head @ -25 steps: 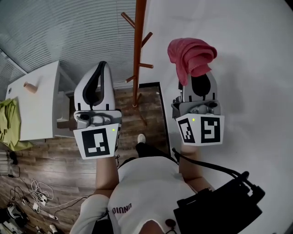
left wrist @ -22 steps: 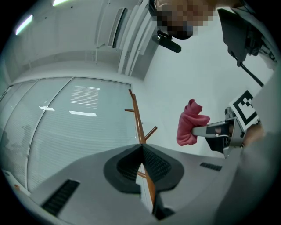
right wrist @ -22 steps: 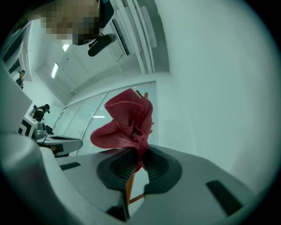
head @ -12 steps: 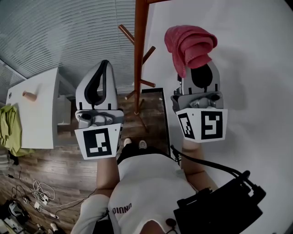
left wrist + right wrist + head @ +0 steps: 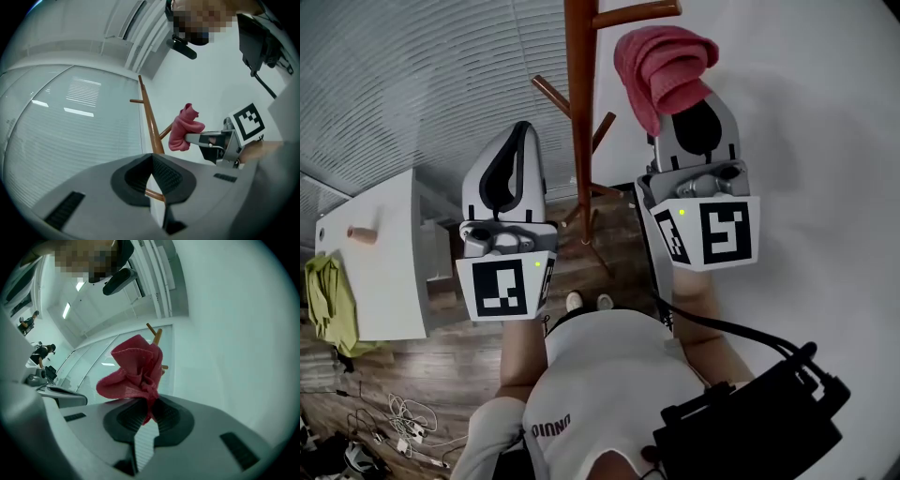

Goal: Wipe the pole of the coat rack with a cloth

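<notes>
Far left, head view: white bench (image 5: 384, 272) w/ a green cloth (image 5: 326, 300) at its left edge & a small wooden piece (image 5: 362, 234) lying on top. Below that, wood floor (image 5: 441, 375) w/ loose cables (image 5: 403, 431). Next, left claw (image 5: 523, 131): tips pressed together, nothing gripped. Thru the gap under its pads a lower branch of the rack shows, behind, not held. Centre: brown coat rack pole (image 5: 579, 103), upright, short pegs (image 5: 551, 94) angling up off both sides, feet on the floor by a window (image 5: 422, 84) w/ blinds. Just right of the pole: pink cloth (image 5: 661, 56), bunched, pinched at its lower end by the right claw (image 5: 697, 111), most of it flopping over the tips. Cloth sits beside the pole near an upper peg. A strip of white wall (image 5: 806, 141) shows betw them in the left gripper view, so apart. Claws flank the pole, one each side
</notes>
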`<action>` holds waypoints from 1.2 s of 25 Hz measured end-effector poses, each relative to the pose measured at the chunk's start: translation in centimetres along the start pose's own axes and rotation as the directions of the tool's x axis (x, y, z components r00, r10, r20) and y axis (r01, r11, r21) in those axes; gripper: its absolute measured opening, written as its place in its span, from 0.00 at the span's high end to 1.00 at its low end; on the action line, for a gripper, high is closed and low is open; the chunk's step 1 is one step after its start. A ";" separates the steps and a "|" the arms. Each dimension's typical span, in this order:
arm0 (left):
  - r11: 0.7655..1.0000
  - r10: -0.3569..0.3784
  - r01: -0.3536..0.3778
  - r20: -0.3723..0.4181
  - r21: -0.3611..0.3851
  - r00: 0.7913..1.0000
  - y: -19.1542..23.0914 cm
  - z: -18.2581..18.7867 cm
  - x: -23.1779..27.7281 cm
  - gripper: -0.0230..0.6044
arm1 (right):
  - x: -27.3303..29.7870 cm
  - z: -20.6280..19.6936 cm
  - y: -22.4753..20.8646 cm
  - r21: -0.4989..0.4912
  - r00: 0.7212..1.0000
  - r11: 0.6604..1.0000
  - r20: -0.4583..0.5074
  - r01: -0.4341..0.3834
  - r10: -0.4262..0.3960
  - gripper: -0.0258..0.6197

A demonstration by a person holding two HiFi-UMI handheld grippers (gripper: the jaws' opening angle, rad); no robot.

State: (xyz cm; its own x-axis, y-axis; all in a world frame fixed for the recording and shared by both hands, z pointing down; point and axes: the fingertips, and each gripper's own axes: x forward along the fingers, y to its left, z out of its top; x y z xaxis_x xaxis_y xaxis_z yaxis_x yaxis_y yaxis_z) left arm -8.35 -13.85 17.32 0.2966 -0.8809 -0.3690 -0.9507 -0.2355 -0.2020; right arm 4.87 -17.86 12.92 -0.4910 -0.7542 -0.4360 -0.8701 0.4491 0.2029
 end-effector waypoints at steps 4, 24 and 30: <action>1.000 -0.021 0.021 0.012 0.000 1.000 0.2 0.3 0.7 0.94 | 1.1 0.0 0.5 -0.033 1.000 0.999 -0.018 -0.026 0.025 0.89; 0.999 -0.022 0.022 -0.009 -0.028 1.000 1.4 -0.3 1.3 0.94 | 2.4 -0.7 1.3 -0.048 0.996 0.997 -0.068 -0.053 0.050 0.89; 0.999 -0.018 0.018 -0.022 -0.033 1.000 1.4 -0.7 1.4 0.94 | 2.4 -1.2 1.5 -0.038 0.995 0.997 -0.086 -0.062 0.058 0.89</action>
State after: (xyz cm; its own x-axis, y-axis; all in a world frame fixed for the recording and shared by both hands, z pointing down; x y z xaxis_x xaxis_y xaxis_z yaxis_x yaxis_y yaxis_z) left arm -9.36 -15.68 17.13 0.3118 -0.8851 -0.3455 -0.9478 -0.2643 -0.1784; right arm 2.35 -19.54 13.27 -0.5429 -0.7652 -0.3461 -0.8390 0.4765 0.2627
